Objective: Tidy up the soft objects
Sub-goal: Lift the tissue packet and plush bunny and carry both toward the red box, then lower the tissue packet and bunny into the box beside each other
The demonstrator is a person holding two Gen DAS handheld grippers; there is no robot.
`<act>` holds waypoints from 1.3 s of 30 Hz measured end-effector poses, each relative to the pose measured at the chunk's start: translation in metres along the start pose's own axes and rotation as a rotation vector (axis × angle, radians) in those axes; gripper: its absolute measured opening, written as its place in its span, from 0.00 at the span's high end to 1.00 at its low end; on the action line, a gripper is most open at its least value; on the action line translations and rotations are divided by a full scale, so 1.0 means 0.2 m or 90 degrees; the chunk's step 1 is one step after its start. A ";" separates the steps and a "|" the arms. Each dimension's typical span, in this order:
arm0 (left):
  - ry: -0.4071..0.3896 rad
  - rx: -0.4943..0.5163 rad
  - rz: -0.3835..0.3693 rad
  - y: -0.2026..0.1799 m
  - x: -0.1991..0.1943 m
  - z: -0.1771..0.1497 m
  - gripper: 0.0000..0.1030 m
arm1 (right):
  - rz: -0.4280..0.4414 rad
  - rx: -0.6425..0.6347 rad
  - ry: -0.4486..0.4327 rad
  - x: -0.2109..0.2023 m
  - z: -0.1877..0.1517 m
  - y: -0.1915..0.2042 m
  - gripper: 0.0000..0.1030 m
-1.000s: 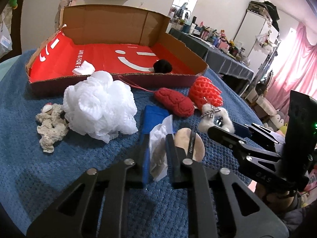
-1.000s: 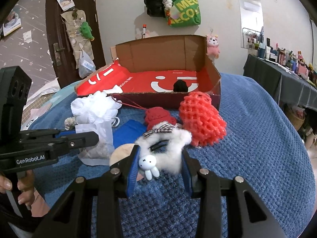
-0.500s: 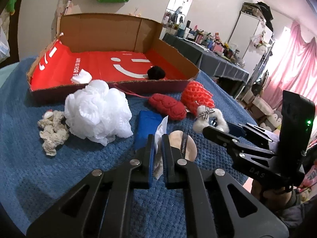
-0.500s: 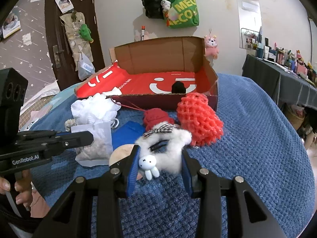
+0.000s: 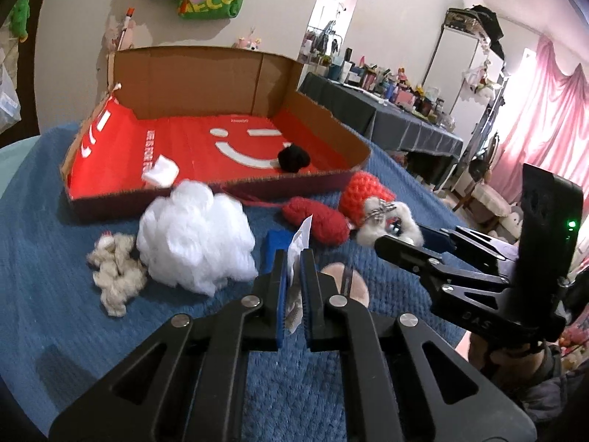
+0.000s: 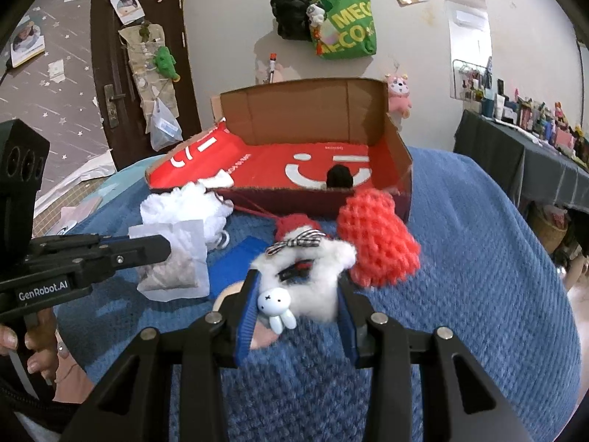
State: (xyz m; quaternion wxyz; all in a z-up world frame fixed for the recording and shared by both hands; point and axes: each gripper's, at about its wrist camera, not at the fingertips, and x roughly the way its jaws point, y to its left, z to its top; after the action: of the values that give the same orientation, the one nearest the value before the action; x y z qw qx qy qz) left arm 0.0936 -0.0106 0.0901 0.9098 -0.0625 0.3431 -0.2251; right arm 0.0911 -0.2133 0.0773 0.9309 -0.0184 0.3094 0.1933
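— Blue pads on the left claw [image 5: 293,287] were pressed together on a translucent paper sachet [image 6: 175,258], low in the centre of the left wrist view, its white corner poking up between the fingers.

— And the right claw [image 6: 296,305]?

— Pinching a white fluffy clip [image 6: 313,276] with a checked bow and a small rabbit charm, at the centre of the right wrist view, lifted just above the blue cloth [image 6: 478,276].

— Where was everything else?

— A red-lined cardboard box [image 5: 221,147] sat in the upper middle, holding a black pompom [image 5: 293,157] and a white scrap [image 5: 161,174]. In front of it lay a white mesh pouf [image 5: 195,239], a beige knitted toy [image 5: 116,274] at centre left, a red knitted piece [image 5: 318,221] and a red netted ball [image 6: 375,243].
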 end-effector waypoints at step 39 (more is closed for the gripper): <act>0.233 -0.030 -0.058 0.56 0.80 0.64 0.94 | 0.153 -0.127 0.275 0.91 0.64 -0.06 0.60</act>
State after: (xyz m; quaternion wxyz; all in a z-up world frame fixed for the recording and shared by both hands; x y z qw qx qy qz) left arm 0.3244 0.0111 0.0616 0.8193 -0.0569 0.5050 -0.2657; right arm 0.3013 -0.1419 0.0733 0.8070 -0.1139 0.4806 0.3238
